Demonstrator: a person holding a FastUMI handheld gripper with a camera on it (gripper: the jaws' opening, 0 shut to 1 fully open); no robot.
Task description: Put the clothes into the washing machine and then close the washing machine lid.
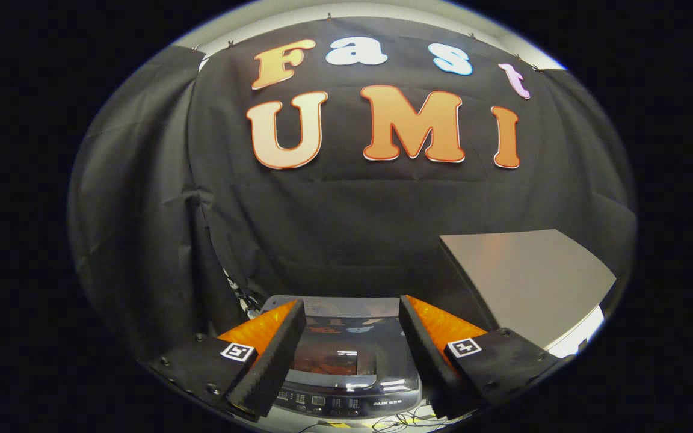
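A top-loading washing machine (346, 394) stands low in front of the booth's black cloth wall. Its glossy dark lid (337, 355) lies flat on the top, and a control panel (322, 402) with small buttons runs along its near edge. My gripper (351, 304) hovers above the machine, open, with nothing between its fingers. The lid shows in the wide gap between the two fingers (274, 355). I cannot see into the drum through the lid's reflections.
A grey tabletop (533, 282) stands to the right of the machine, higher than its lid and just beyond the right finger. Thin cables (394, 424) lie on the floor in front of the machine. The black cloth wall (334, 228) hangs close behind.
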